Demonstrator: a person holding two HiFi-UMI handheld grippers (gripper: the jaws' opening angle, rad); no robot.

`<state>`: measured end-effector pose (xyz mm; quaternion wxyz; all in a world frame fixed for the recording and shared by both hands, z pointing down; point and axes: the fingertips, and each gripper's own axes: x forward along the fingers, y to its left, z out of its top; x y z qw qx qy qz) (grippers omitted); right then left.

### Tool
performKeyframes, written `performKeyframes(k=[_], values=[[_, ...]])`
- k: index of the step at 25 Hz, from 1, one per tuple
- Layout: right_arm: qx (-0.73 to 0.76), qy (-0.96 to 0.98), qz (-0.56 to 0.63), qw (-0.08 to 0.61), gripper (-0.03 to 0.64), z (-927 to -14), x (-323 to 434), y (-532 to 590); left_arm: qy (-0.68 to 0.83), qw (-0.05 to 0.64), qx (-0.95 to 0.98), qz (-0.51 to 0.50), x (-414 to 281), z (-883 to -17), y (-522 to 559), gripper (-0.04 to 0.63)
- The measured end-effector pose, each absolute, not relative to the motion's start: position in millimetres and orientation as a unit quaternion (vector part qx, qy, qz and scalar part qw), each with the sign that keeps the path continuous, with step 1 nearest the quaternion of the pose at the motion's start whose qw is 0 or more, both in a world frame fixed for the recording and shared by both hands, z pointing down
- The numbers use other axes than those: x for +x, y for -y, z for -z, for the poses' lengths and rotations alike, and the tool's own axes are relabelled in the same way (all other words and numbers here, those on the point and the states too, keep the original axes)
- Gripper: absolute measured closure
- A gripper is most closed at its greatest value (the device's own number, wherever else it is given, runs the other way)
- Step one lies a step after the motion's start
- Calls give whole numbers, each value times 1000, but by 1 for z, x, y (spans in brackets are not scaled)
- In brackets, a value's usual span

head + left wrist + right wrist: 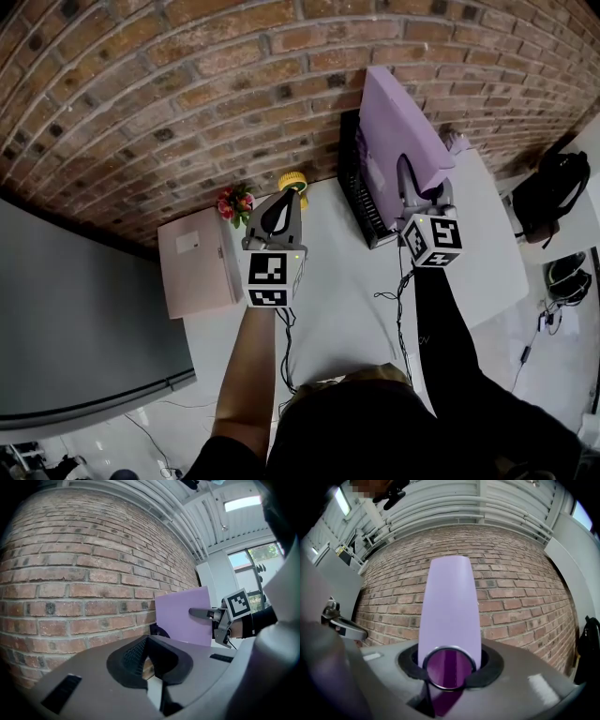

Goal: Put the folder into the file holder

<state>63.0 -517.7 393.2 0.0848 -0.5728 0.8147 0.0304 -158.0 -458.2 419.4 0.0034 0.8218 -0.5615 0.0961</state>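
A lilac folder (403, 122) stands upright over the black file holder (359, 202) by the brick wall. My right gripper (410, 173) is shut on its near edge. In the right gripper view the folder (449, 606) rises edge-on from between the jaws of the right gripper (449, 660). My left gripper (289, 195) hovers to the left over the table, its fingers together and holding nothing. The left gripper view shows its own tips (146, 641) closed, with the folder (183, 616) and the right gripper (199, 613) beyond. Whether the folder's lower edge is inside the holder is hidden.
A pale pink box (195, 262) lies at the white table's (347, 300) left end. Small flowers (234, 202) and a yellow object (293, 180) stand by the wall. Cables (394, 291) trail across the table. A black backpack (553, 192) sits on the floor at right.
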Motion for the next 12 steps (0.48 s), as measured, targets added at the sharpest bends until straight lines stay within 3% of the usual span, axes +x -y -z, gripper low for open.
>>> performKeyframes(k=[12], values=[[-571, -817, -20, 76, 483, -420, 61, 519, 561, 6, 822, -100, -153, -424, 461, 586]])
